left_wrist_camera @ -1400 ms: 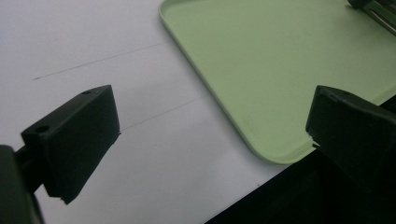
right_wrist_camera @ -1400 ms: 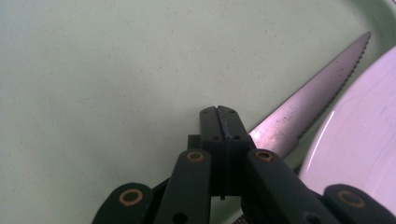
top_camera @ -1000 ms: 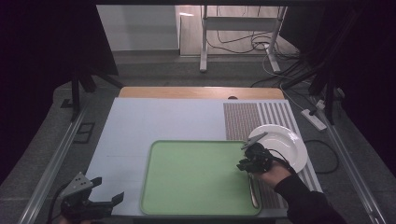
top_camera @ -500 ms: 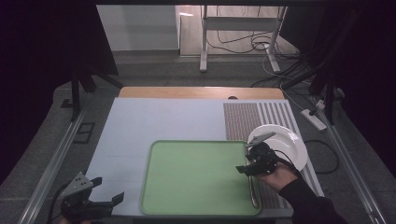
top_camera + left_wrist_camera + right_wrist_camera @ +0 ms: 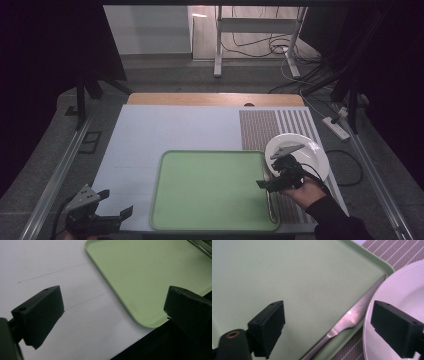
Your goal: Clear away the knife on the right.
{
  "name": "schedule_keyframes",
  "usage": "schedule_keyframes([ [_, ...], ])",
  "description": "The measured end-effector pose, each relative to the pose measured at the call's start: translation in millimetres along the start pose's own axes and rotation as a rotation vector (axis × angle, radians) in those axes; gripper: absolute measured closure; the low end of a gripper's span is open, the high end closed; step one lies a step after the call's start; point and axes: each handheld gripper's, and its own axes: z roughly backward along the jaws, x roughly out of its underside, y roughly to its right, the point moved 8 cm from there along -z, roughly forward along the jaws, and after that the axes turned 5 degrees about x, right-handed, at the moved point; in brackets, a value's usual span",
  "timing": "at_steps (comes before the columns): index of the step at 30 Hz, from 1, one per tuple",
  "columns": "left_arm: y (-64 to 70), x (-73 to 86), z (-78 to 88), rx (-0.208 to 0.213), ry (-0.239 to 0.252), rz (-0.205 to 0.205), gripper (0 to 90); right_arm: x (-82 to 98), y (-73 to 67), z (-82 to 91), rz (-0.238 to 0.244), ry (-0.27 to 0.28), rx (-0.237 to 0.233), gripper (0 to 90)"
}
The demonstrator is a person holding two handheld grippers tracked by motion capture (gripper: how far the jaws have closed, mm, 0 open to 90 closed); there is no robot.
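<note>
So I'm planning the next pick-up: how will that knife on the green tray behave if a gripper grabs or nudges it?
The knife looks like polished metal, so probably stiff and slippery between pads. It lies flat along the green tray edge, beside the white plate, so fingers may struggle to get under it. A nudge would likely slide it on the smooth tray, not roll it.

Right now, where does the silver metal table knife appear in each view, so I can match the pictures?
High view: the silver metal table knife lies along the right rim of the light green plastic tray, left of the round white plate.
Left gripper view: only its tip, at the top right corner.
Right gripper view: it runs diagonally between the open fingers.
Shared landmark: the green tray.
</note>
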Motion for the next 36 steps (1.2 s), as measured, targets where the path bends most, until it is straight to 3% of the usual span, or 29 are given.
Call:
schedule_keyframes([
  [7, 0.0, 0.4, 0.4, 0.000, 0.002, 0.001, 2.6, 7.9, 5.5, 8.7, -0.029, 0.034, 0.018, 3.4],
  [24, 0.1, 0.2, 0.1, -0.001, -0.001, -0.002, 2.6, 37.2, 12.8, 29.4, -0.078, 0.060, 0.062, 0.0],
  [36, 0.1, 0.3, -0.1, -0.002, -0.003, -0.002, 2.6, 55.1, 20.2, 49.1, -0.135, 0.107, 0.106, 0.0],
])
